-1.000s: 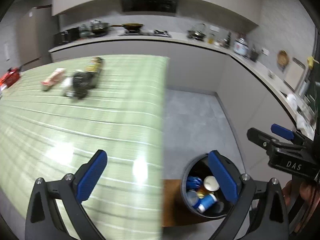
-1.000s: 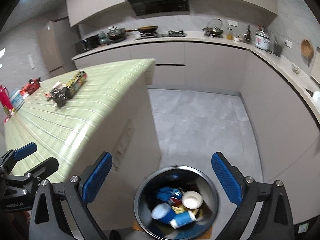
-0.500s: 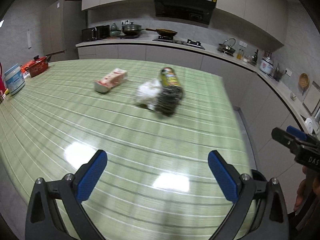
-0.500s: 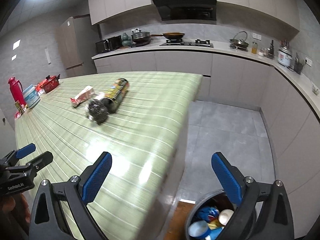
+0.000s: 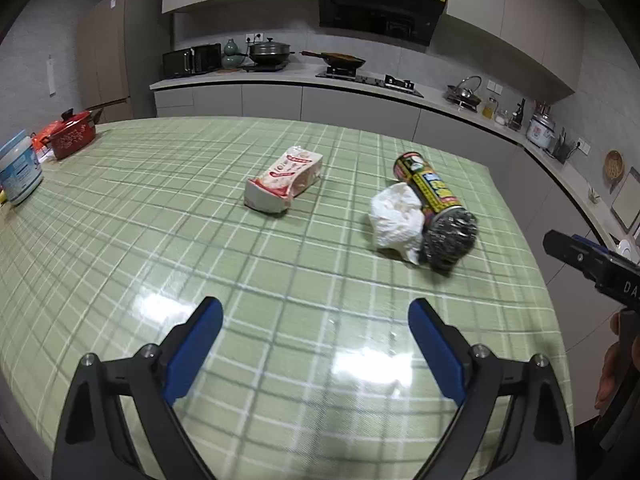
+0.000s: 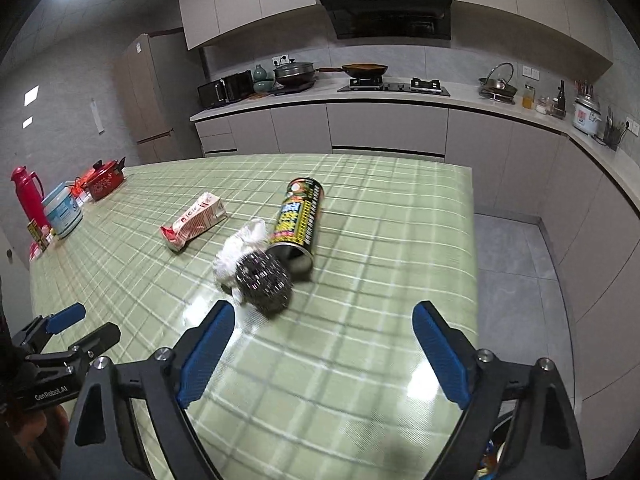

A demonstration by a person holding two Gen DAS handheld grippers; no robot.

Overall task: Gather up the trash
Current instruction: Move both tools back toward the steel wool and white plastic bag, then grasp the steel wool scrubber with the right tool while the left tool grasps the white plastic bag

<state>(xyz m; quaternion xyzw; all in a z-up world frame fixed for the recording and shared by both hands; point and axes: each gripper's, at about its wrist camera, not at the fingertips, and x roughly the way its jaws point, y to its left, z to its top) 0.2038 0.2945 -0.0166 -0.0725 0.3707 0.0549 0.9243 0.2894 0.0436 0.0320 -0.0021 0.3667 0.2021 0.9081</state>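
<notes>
Trash lies on the green checked table (image 5: 160, 240): a crushed pink-and-white carton (image 5: 284, 184), a crumpled white tissue (image 5: 394, 216), a steel wool ball (image 5: 450, 240) and a black-and-yellow can (image 5: 426, 182) on its side. My left gripper (image 5: 316, 332) hovers over the near table, its jaws closing with nothing between them. My right gripper (image 6: 324, 340) hangs just short of the steel wool ball (image 6: 262, 280), jaws closing and empty. Behind it are the tissue (image 6: 240, 246), the can (image 6: 298, 218) and the carton (image 6: 194, 220).
A red pot (image 5: 74, 138) and a white tub (image 5: 18, 170) stand at the table's far left; a red thermos (image 6: 28, 196) is beside them. The table's right edge (image 6: 474, 260) drops to grey floor. A bin's rim (image 6: 502, 432) peeks behind my right finger. Kitchen counters run along the back.
Both grippers swung left from above the floor bin to over the table. The trash now lies much closer and more central. Both pairs of jaws have narrowed slightly.
</notes>
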